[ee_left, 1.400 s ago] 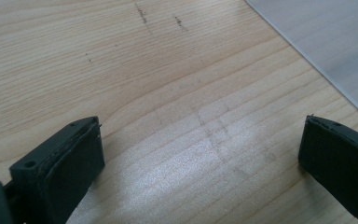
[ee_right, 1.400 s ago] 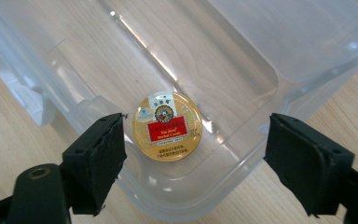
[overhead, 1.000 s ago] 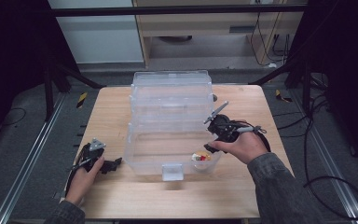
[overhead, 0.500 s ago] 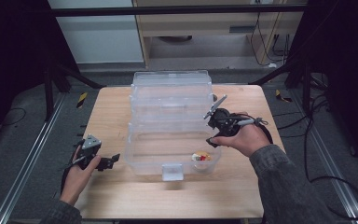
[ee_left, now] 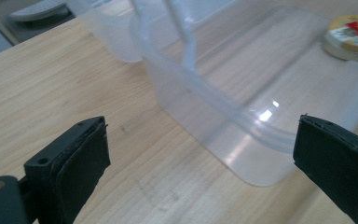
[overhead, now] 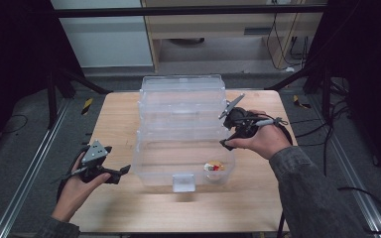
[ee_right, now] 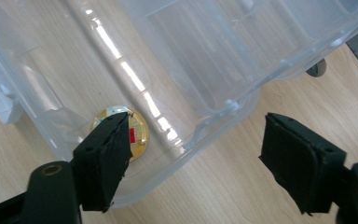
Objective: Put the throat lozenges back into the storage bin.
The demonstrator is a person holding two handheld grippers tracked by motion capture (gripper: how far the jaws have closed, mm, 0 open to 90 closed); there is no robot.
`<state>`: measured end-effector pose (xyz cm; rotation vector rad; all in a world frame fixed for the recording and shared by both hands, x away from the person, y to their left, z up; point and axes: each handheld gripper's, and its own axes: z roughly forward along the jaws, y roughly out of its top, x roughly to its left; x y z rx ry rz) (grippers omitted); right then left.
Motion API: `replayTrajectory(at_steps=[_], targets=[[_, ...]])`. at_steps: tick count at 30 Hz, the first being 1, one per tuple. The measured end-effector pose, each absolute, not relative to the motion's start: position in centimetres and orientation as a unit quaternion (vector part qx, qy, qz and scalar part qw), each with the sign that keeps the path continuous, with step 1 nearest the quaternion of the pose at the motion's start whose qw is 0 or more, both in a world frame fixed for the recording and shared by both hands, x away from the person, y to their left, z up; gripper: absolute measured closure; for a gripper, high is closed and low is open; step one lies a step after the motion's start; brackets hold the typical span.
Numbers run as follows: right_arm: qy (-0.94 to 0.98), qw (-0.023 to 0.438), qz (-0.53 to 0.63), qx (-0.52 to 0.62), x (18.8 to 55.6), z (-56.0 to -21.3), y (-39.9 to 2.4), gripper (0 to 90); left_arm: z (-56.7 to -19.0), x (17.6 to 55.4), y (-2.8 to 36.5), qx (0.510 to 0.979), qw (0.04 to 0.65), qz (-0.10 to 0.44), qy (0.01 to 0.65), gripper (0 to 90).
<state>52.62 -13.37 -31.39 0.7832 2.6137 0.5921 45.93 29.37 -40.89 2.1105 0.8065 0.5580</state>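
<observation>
A: Bins first — how many are sitting on the table (overhead: pixel 258 198)?

B: One clear plastic bin (overhead: pixel 181 124) is standing in the middle of it, with its lid tilting up at the far side. One small latch tab (overhead: pixel 184 182) is hanging at the near wall.

A: And inside it?

B: One small round container (overhead: pixel 214 166) with a yellow and red label is lying on the bin floor, in the near right corner as the high view shows it. The left gripper view is catching it too, at the far end of the bin.

A: Grippers?

B: Two, one in each hand. The left gripper (overhead: pixel 124 170) is hovering just beside the bin's near left corner, its jaws standing wide apart with nothing between them; the bin's rounded corner is showing beyond the gap.

A: The right one?

B: The right gripper (overhead: pixel 224 144) is hanging above the bin's right rim. Its jaws have just been opening and are now spread, gripping nothing; through the gap the rim and bare table are showing, and the round container is peeking out behind one jaw, down in the bin.
</observation>
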Motion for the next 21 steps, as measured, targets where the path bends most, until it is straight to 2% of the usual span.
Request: replayTrajectory(at_steps=[4, 9, 17, 21], targets=[[0.921, 0.179, 0.205, 0.278, 53.1, -31.0, -13.7, 31.9, -40.0, 45.2, 27.9, 0.847, 0.395, 0.209, 0.289, 2.7], [0.916, 0.206, 0.211, 0.27, 53.5, -29.5, -13.7, 37.0, -39.3, 44.9, 25.8, 0.859, 0.396, 0.201, 0.253, 2.7], [0.918, 0.222, 0.208, 0.254, 54.5, -27.5, -13.0, 36.6, -39.2, 45.7, 22.1, 0.881, 0.381, 0.185, 0.212, 3.3], [0.919, 0.227, 0.21, 0.243, 55.5, -27.0, -12.5, 31.5, -39.5, 45.7, 21.4, 0.88, 0.385, 0.178, 0.211, 3.4]])
